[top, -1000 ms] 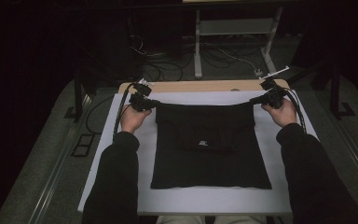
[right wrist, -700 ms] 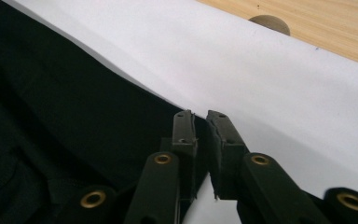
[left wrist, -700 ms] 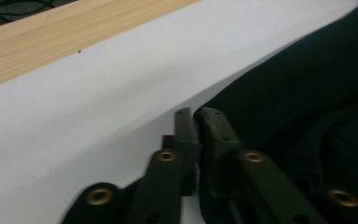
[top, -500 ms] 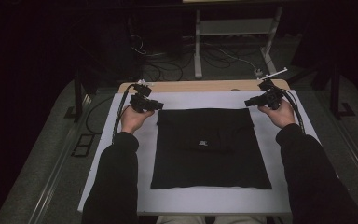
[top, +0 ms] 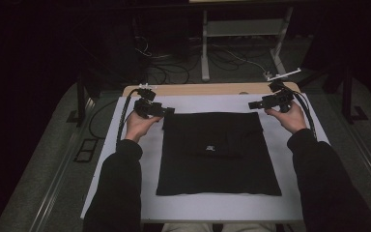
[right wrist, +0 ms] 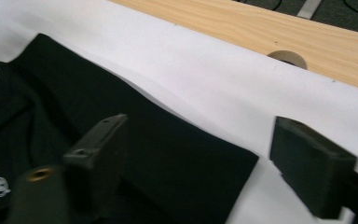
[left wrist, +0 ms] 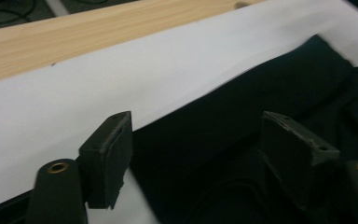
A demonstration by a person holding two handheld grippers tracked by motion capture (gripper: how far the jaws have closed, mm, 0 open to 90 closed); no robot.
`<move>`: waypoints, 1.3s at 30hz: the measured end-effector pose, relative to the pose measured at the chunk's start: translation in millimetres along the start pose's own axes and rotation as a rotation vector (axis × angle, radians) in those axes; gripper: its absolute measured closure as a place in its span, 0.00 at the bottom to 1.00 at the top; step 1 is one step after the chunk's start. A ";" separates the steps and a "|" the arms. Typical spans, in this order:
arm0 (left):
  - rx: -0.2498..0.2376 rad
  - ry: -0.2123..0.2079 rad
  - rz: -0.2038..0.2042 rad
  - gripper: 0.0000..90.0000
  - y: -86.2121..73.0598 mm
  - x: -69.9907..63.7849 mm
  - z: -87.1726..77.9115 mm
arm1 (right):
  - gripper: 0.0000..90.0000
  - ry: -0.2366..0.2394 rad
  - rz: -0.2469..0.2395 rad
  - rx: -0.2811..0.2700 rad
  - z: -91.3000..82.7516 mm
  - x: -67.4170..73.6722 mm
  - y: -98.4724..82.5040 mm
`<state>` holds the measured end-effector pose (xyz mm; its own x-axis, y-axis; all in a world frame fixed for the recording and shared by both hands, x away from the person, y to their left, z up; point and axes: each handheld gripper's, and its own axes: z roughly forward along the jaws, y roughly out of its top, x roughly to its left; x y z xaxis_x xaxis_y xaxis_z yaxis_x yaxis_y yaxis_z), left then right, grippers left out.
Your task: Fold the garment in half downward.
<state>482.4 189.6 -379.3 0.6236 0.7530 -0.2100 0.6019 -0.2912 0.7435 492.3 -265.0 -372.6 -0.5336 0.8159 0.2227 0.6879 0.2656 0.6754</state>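
A: Two grippers sit at the far corners of a folded black cloth (top: 218,152) in the high view. The left gripper (top: 170,111) is just beside the cloth's far left corner, the right gripper (top: 251,105) just beside the far right one. What's under the cloth?

B: A white sheet (top: 125,159) over a wooden table (top: 198,89). The cloth lies flat in the middle of that sheet, between the person's two sleeves, with a small white mark on its upper face.

A: And the left gripper view?

B: The left gripper (left wrist: 196,140) has its jaws standing apart; they have just been opening. The cloth (left wrist: 242,112) lies below and between them, but the pads do not press on it. The white sheet (left wrist: 74,88) and the table edge (left wrist: 65,37) run behind.

A: Right gripper view?

B: Much the same. The right gripper (right wrist: 200,154) has its jaws spread wide, having just been opening, and nothing is clamped. The cloth's corner (right wrist: 168,140) lies flat on the sheet (right wrist: 223,79) between them. A round hole (right wrist: 286,58) shows in the table (right wrist: 270,32) beyond.
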 end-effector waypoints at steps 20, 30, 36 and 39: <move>-0.048 -0.105 0.004 0.00 -1.2 -17.4 -2.7 | 0.00 0.048 -0.036 -0.015 -7.3 21.8 -10.6; -0.039 -0.131 0.006 0.00 -11.3 -24.2 7.6 | 0.00 0.102 -0.039 -0.005 -4.6 27.4 -27.3; -0.012 -0.171 0.003 0.00 -17.1 -27.9 15.7 | 0.00 0.122 -0.048 0.012 0.3 32.5 -34.3; -0.005 -0.192 0.001 0.00 -19.4 -28.4 19.6 | 0.00 0.134 -0.048 0.014 3.4 35.0 -36.7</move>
<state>462.8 162.2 -400.2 0.7084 0.6260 -0.3260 0.5989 -0.2886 0.7470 450.0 -244.5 -392.0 -0.6265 0.7264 0.2826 0.6662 0.3109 0.6779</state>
